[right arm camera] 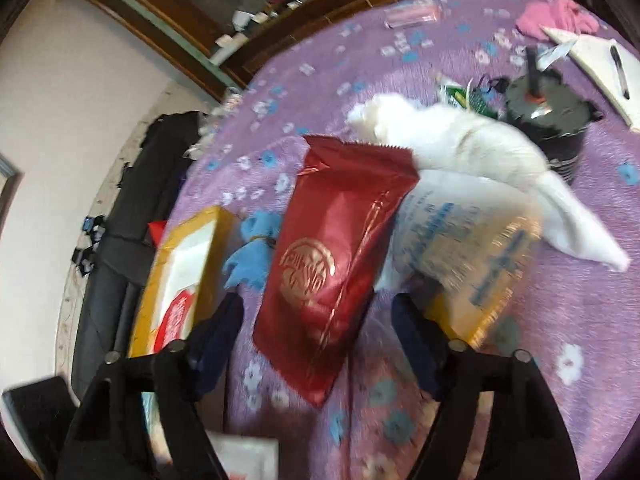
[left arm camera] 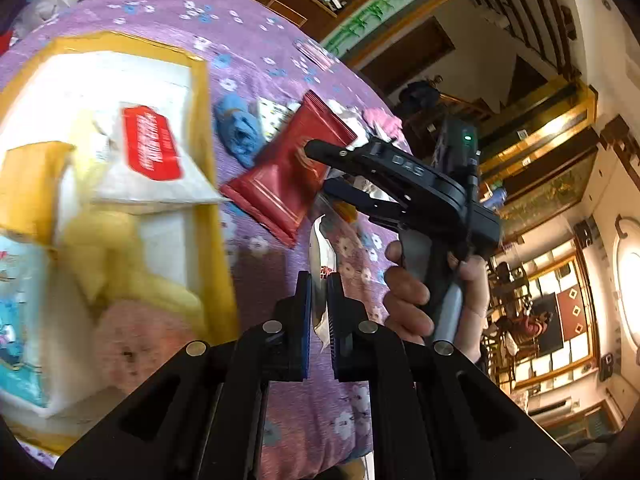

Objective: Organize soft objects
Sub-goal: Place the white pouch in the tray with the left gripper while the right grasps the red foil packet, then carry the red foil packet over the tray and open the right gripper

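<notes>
Nearest our left wrist view, our left tongs (left arm camera: 319, 312) are clenched on a thin white plastic wrapper with red print (left arm camera: 322, 264), which stands on edge between the blue pads above the purple bedspread with small blue and white flowers (left arm camera: 256, 40). Just to their right, a hand (left arm camera: 432, 292) grips the grey handle of our right tongs (left arm camera: 316, 168), whose black fingers stand apart over the dark red foil pouch with a gold round emblem (left arm camera: 292, 176). That pouch lies flat on the bedspread, just beside the near right edge of the shallow yellow-rimmed cardboard box (left arm camera: 200, 128). Inside the box we see a white packet with a red label (left arm camera: 152, 148), a yellow soft piece (left arm camera: 120, 256), a pink plush thing (left arm camera: 136, 340) and a pale blue printed pack (left arm camera: 20, 320); blur hides their details. A crumpled blue cloth (left arm camera: 238, 128) lies between the box and the pouch's far end.

From our right wrist view, our right tongs (right arm camera: 318, 308) are released, the red pouch (right arm camera: 332, 248) lying between and beyond the wide-spread fingers without the pads pressing it. Touching the pouch's right side is a clear printed plastic bag with gold edging (right arm camera: 468, 248), and behind that a fluffy white soft toy (right arm camera: 460, 140). A pink cloth (right arm camera: 552, 16) sits at the bed's far edge.
</notes>
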